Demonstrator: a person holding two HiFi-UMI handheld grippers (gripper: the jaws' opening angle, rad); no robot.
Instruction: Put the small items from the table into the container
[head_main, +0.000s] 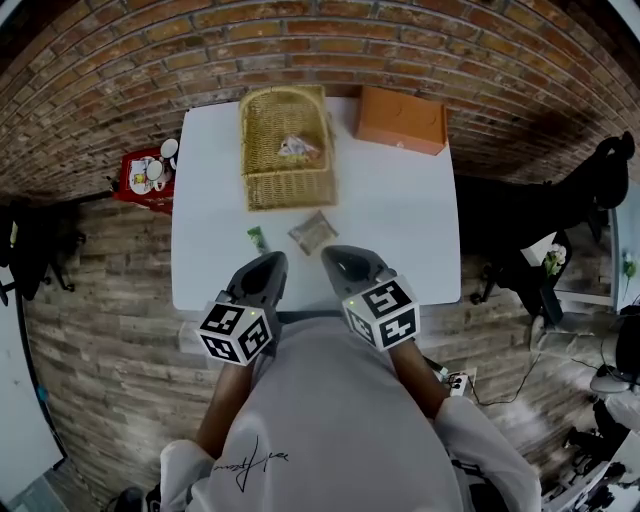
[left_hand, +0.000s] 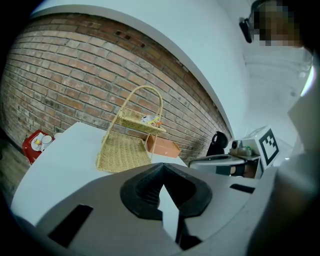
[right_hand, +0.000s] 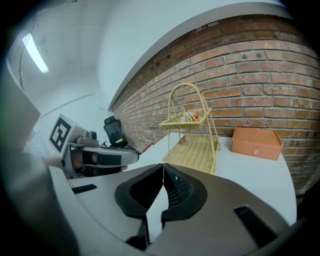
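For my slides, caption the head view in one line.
Left gripper and right gripper, both shut, face green packet, grey packet and wicker basket on white table.

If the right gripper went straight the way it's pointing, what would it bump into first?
Probably the small grey packet lying on the white table, just ahead of the right gripper. Depth is hard to judge, so it might touch the table first.
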